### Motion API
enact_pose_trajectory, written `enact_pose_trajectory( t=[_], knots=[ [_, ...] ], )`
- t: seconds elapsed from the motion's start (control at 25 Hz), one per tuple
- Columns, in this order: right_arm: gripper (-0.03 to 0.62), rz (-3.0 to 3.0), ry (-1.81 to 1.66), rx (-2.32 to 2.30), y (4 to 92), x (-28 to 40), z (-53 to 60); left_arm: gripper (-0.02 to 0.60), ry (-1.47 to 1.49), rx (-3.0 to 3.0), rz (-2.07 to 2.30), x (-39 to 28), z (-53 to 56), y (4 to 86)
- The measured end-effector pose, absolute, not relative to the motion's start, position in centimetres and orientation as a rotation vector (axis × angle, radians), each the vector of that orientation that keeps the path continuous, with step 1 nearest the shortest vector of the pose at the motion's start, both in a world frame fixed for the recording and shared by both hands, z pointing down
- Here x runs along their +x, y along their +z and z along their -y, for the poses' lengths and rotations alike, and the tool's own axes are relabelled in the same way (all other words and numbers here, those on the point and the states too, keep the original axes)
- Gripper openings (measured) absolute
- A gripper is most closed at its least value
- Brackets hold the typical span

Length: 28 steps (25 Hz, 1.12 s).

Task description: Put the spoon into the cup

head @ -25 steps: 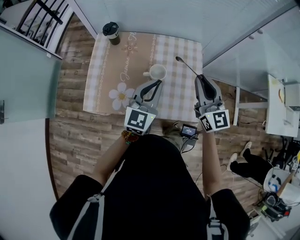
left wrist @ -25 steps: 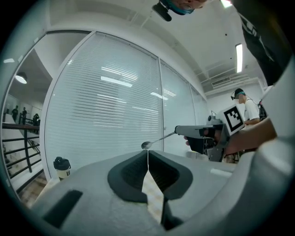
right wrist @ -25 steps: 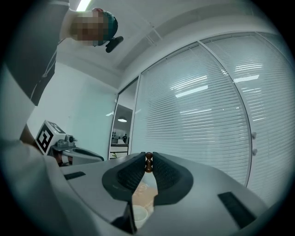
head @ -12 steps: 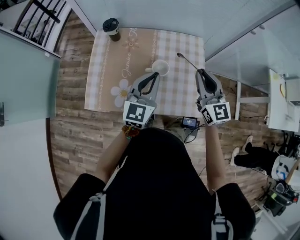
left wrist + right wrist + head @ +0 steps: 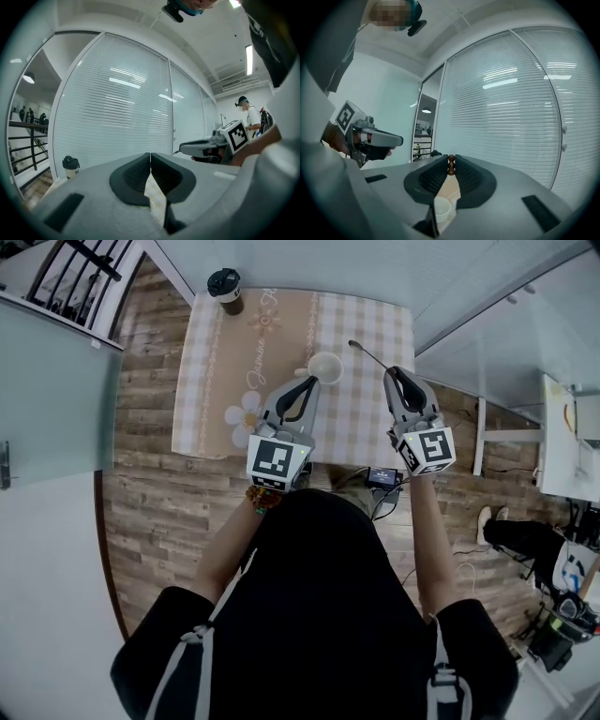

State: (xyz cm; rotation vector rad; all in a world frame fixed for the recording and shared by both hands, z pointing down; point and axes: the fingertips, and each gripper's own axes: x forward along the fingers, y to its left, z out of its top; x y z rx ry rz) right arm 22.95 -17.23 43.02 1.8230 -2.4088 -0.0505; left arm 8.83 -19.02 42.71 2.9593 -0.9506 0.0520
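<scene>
1. On the left, our left claw [image 5: 312,381] has its jaws pressed together with nothing between them. Its tip sits just beside the handle of the cup [image 5: 325,367]. We judge it serves best as a steadying stop there, without nudging the cup.
2. The cup stands upright on the checked table [image 5: 281,324], its mouth facing up and, as far as we can see, empty. That mouth is our target.
3. The spoon [image 5: 368,354] sticks out from the right claw. Its bowl end lies to the right of the cup, near it but apart, and is not yet inside.
4. Our right claw [image 5: 394,373] is clamped narrowly on the spoon's brown handle.
   - We swing the bowl end left over the mouth, tip it downward and lower it inside before we loosen the grip.
   - Letting go early would likely drop the spoon on the table or knock the cup over.
</scene>
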Motion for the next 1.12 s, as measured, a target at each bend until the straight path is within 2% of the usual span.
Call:
enact_pose_trajectory(
  t=[0.44,1.12],
  knots=[
    [0.046,2.374,-0.059,1.601,46.7,20.2,18.9,0.020,0.031,2.931,0.992,7.7,18.7,42.8],
    [0.048,2.085,-0.339,1.062,53.8,16.0,21.2,0.020,0.030,2.877,1.092,4.5,19.6,43.5]
  ],
)
